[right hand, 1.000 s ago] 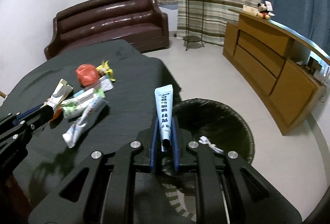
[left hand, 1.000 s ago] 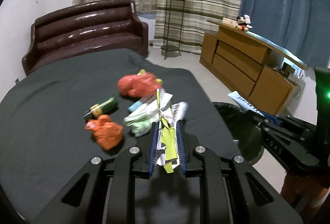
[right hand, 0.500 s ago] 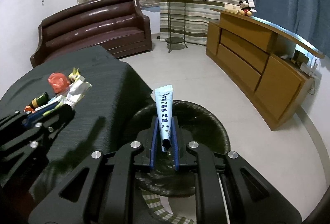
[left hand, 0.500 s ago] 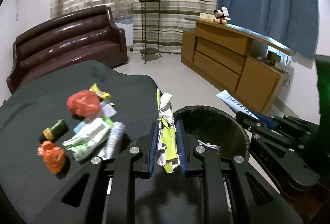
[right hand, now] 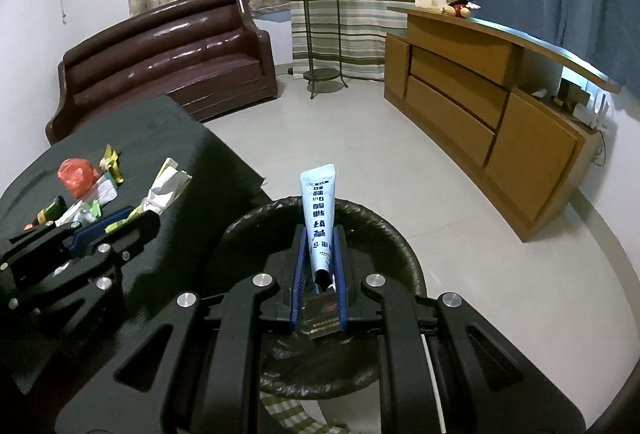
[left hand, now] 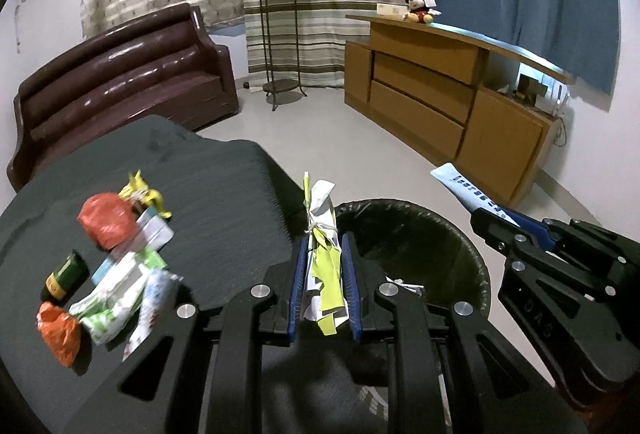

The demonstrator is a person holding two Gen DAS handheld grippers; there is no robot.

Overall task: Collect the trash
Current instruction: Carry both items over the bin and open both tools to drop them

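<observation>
My left gripper (left hand: 324,239) is shut on a crumpled yellow and white wrapper (left hand: 320,202), at the edge of the dark table (left hand: 224,194) beside the black-lined bin (left hand: 400,204). My right gripper (right hand: 320,231) is shut on a pale blue tube (right hand: 318,202) and hangs over the bin (right hand: 248,226). The left wrist view shows the right gripper (left hand: 494,220) with its tube (left hand: 468,190) at the right. On the table lie a red bag (left hand: 106,220), an orange bag (left hand: 58,330), green and white wrappers (left hand: 120,290), a small dark bottle (left hand: 66,276) and a yellow wrapper (left hand: 146,194).
A brown leather sofa (left hand: 120,82) stands behind the table. A metal plant stand (left hand: 280,46) stands before striped curtains. A wooden cabinet (left hand: 440,102) with a plush toy (left hand: 418,8) runs along the right wall. Pale floor lies between the cabinet and the bin.
Both grippers have swung right, away from the trash pile toward the bin. The right one now hangs over the bin. Each keeps hold of its item.
</observation>
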